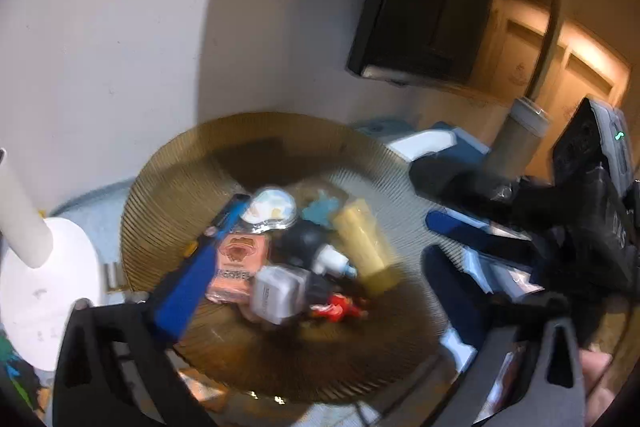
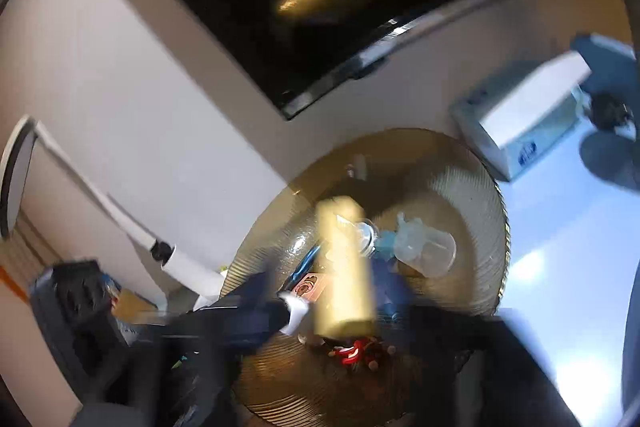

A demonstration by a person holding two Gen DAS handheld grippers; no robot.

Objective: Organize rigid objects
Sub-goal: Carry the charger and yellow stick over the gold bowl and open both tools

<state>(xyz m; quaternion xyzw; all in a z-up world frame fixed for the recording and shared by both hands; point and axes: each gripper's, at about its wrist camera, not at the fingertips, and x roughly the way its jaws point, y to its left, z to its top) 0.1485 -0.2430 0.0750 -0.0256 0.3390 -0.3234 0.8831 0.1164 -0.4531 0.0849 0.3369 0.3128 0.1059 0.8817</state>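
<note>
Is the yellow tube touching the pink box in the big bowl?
Apart. The left wrist view shows the yellow tube and the pink box with a dark round thing lying between them in the bowl.

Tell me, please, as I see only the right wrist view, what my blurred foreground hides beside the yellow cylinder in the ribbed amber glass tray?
Observer: A silver-grey square box lies by the yellow cylinder, next to a red toy.
Operator: Is the left gripper holding anything?
Observer: No, the left gripper is open and empty.
Operator: What sits beyond the tray?
Observer: A white round object, left of the tray in the left wrist view.
</note>
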